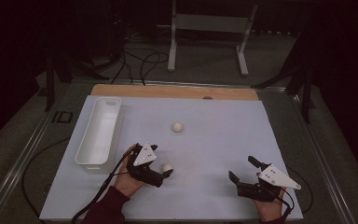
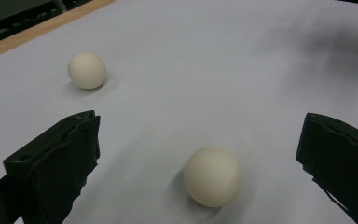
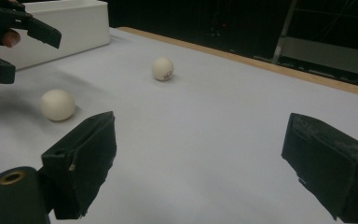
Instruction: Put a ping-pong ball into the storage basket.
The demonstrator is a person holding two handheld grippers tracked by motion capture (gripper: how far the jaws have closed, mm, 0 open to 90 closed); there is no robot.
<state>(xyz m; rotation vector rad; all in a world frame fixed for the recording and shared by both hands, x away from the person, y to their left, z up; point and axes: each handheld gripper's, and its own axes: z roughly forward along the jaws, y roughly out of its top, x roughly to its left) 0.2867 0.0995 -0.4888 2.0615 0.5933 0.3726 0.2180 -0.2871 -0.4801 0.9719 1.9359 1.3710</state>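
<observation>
Nearest the camera, at the counter's near edge, two hands hold black two-jaw grippers over the pale grey sheet [image 1: 223, 135] covering the counter; the left gripper [image 1: 161, 171] has its jaws spread wide, with a small cream round ball [image 1: 167, 167] resting on the sheet between them, touching neither; far left lies a long white plastic bin [image 1: 99, 130]; a second cream ball [image 1: 177, 126] sits mid-sheet, well apart; the right gripper [image 1: 243, 171] hovers with jaws apart, gripping nothing.
</observation>
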